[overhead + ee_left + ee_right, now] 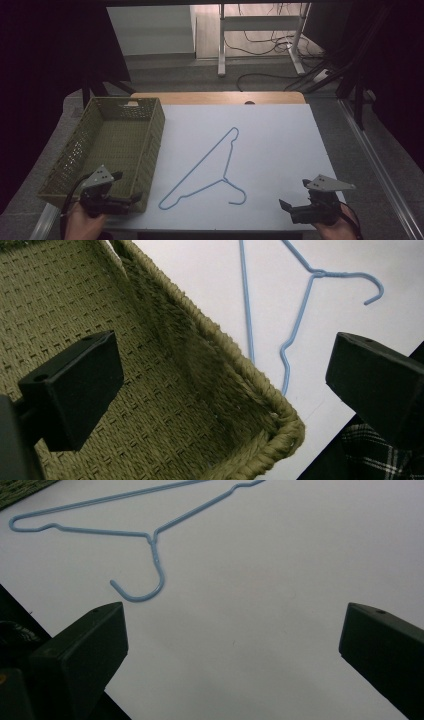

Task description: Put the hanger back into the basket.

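Observation:
A light blue wire hanger (210, 167) lies flat on the white table top (280, 150), its hook toward the near edge. It also appears at the top of the left gripper view (300, 315) and in the right gripper view (150, 535). My left gripper (127, 187) hovers over the near right corner of the woven olive basket (150, 145), jaws open and empty, one jaw over the basket floor (60, 305) and the other beyond its rim. My right gripper (295, 194) hangs at the near right of the table, open, nothing between its jaws.
The basket stands along the table's left side with nothing seen inside it. A wooden strip (215, 97) edges the far side of the table. Beyond it are a desk frame (260, 30) and floor cables (270, 45). Checked fabric (380, 460) lies below the near edge.

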Action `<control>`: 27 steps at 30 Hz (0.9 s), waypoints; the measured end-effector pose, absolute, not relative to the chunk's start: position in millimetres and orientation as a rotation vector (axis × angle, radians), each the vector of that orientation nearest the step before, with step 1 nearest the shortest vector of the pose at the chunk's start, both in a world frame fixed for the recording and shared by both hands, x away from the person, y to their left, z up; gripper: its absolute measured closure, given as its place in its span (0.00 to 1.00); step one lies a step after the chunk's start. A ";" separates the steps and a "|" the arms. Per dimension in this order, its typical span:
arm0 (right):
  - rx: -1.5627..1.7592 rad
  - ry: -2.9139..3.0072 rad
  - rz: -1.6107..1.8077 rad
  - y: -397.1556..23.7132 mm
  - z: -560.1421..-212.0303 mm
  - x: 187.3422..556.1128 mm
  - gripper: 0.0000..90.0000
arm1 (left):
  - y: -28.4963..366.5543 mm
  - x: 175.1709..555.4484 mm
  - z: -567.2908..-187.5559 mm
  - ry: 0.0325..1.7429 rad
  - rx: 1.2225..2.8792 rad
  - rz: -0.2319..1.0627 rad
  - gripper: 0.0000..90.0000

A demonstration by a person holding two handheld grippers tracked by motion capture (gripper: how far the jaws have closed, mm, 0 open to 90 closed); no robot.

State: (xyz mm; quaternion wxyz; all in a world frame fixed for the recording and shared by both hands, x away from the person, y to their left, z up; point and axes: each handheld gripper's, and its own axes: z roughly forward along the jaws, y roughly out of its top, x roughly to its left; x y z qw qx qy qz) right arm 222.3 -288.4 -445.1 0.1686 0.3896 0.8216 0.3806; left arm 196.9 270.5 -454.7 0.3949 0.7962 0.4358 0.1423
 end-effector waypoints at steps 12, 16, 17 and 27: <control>1.114 2.348 1.081 -285.2 -446.1 222.1 0.00 | 271.0 197.0 -455.3 1.098 2.010 0.343 0.02; 1.114 2.350 1.080 -284.3 -445.8 221.9 0.00 | 270.7 197.2 -455.8 1.093 2.013 0.341 0.02; 1.114 2.350 1.080 -284.3 -445.8 221.9 0.00 | 270.7 197.2 -455.8 1.093 2.013 0.341 0.02; 1.104 2.361 1.086 -279.5 -444.6 221.7 0.00 | 268.3 197.1 -449.9 1.079 2.004 0.357 0.03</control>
